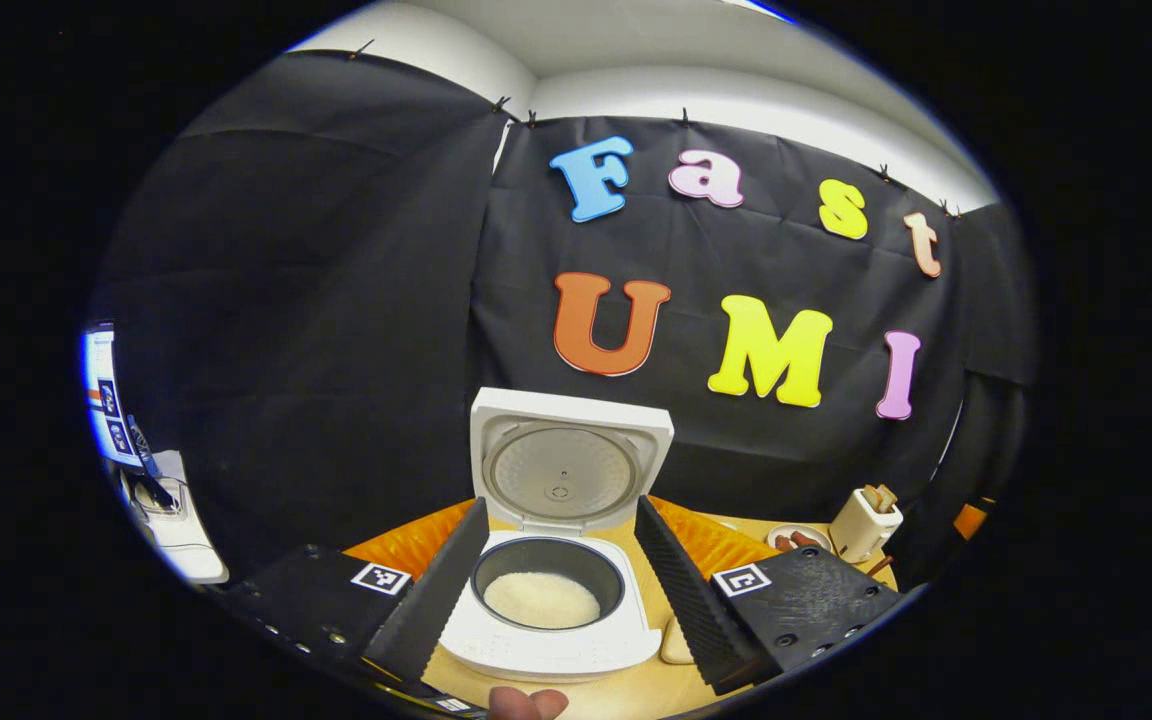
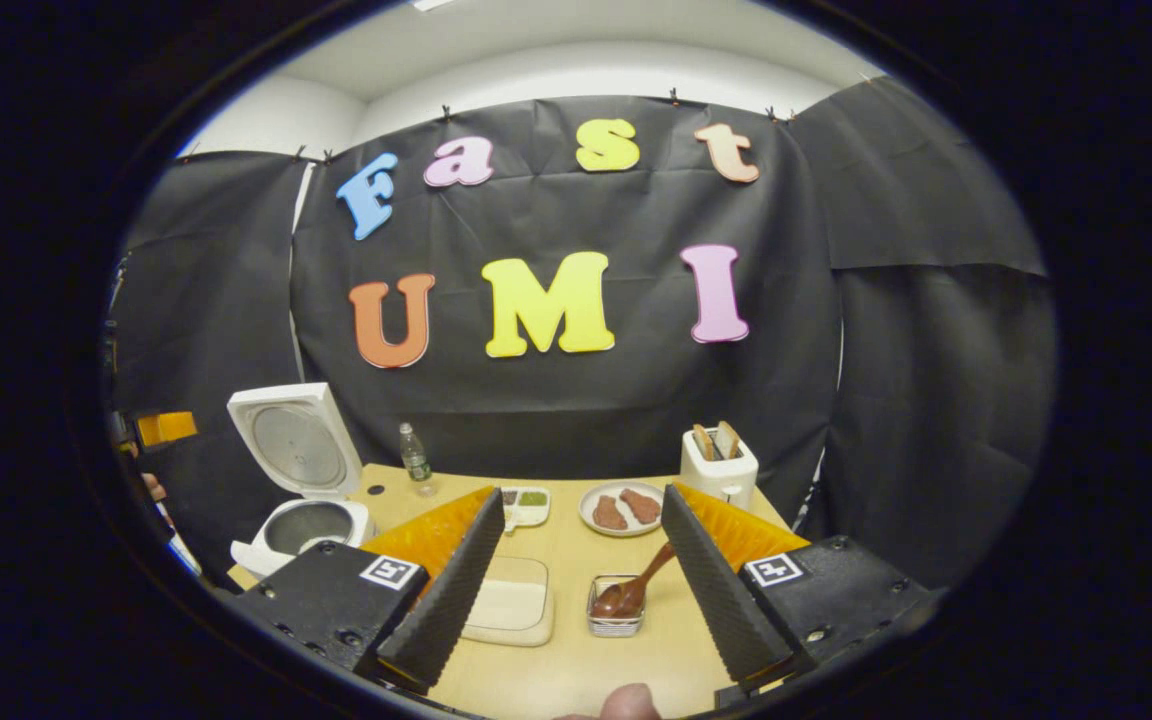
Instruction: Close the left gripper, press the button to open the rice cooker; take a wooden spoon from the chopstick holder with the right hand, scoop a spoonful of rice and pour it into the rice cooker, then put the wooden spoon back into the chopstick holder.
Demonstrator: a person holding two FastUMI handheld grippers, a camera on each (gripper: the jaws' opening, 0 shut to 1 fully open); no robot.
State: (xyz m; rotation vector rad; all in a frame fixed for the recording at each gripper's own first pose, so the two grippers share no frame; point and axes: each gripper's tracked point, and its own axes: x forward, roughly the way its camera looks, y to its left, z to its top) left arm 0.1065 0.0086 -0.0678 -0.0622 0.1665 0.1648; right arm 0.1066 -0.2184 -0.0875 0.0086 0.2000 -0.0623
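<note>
The left tool (image 1: 558,590) hangs level over the near edge of the worktop (image 1: 626,690), and its two fingers are spread wide with nothing between them. Right in front of it sits the white rice cooker (image 1: 548,640). Its lid (image 1: 566,460) stands straight up, and white rice (image 1: 542,598) lies in the dark pot.

The right tool (image 2: 576,560) is also held level and low, its fingers wide apart and holding nothing. Between them, a little way off, a small square holder (image 2: 616,606) stands on the worktop with the wooden spoon (image 2: 636,590) leaning in it, handle up to the right. A flat tray (image 2: 511,612) lies just left of the holder. Farther back are a plate of brown food (image 2: 622,508), a toaster (image 2: 719,467) and a small bottle (image 2: 416,458).
</note>
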